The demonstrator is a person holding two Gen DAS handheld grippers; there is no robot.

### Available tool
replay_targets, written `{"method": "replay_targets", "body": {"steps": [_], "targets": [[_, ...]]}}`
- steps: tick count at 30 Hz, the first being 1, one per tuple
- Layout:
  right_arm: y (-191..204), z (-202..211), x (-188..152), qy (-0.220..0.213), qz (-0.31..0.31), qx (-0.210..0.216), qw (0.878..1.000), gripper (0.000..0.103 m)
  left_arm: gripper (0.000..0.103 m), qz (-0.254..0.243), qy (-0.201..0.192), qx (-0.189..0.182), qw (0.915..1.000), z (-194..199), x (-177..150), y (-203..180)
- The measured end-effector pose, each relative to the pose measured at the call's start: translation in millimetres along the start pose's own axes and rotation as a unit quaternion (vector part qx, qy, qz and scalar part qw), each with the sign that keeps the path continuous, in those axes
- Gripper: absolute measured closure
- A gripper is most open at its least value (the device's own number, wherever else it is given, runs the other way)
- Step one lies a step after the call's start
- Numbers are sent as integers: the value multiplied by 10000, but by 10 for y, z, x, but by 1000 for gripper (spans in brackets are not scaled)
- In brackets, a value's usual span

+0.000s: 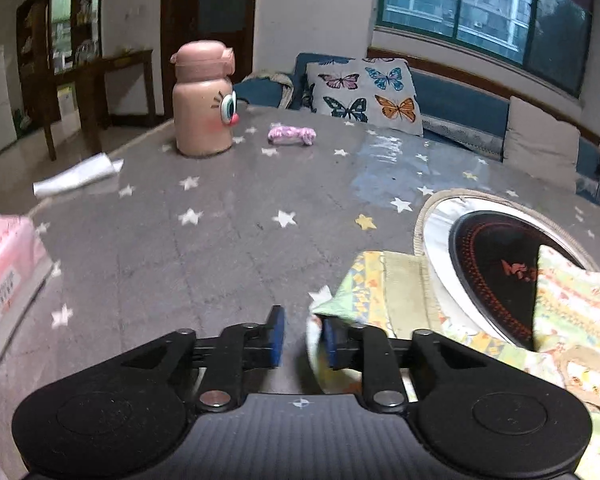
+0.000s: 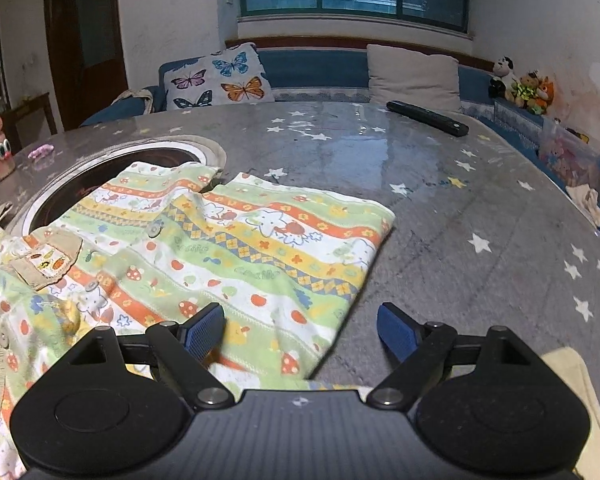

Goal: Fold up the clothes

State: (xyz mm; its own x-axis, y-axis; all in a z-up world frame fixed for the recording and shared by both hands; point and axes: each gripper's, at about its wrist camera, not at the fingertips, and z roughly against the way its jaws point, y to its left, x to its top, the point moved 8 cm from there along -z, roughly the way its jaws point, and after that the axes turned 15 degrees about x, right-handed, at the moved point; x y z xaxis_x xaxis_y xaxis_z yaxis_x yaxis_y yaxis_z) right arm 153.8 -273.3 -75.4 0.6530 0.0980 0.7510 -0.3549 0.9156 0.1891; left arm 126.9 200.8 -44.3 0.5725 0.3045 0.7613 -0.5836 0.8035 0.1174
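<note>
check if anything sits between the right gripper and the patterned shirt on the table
Nothing visible does. The right gripper is open right over the near edge of the patterned shirt, its left finger over the fabric and its right finger over the bare star-print tablecloth. The remote control lies far across the table.

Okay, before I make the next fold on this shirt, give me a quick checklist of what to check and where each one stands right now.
1. Left gripper open: ok, small gap, nothing pinched.
2. Right gripper open: ok, jaws wide apart.
3. Shirt lying flat: not ok, left part rumpled and draped over the round burner.
4. Shirt edge within reach: ok, cloth lies right by the left gripper's inner finger.
5. Fold area free: ok, remote and pink bottle sit far off.
6. Shirt buttoned: cannot tell.
</note>
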Motion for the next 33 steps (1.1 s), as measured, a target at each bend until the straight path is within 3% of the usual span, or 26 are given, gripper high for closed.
{"method": "replay_targets", "body": {"steps": [5,16,33], "targets": [[55,-154,95,4,71,58,10000,17,93,141,40,7,9999,-82,7,42],[195,-624,386,-27,211,288,9994,13,93,506,110,283,9983,-143,-45,296],[637,-1619,1052,226,1066,793,9909,12,90,823,183,800,9932,-231,-21,630]]}}
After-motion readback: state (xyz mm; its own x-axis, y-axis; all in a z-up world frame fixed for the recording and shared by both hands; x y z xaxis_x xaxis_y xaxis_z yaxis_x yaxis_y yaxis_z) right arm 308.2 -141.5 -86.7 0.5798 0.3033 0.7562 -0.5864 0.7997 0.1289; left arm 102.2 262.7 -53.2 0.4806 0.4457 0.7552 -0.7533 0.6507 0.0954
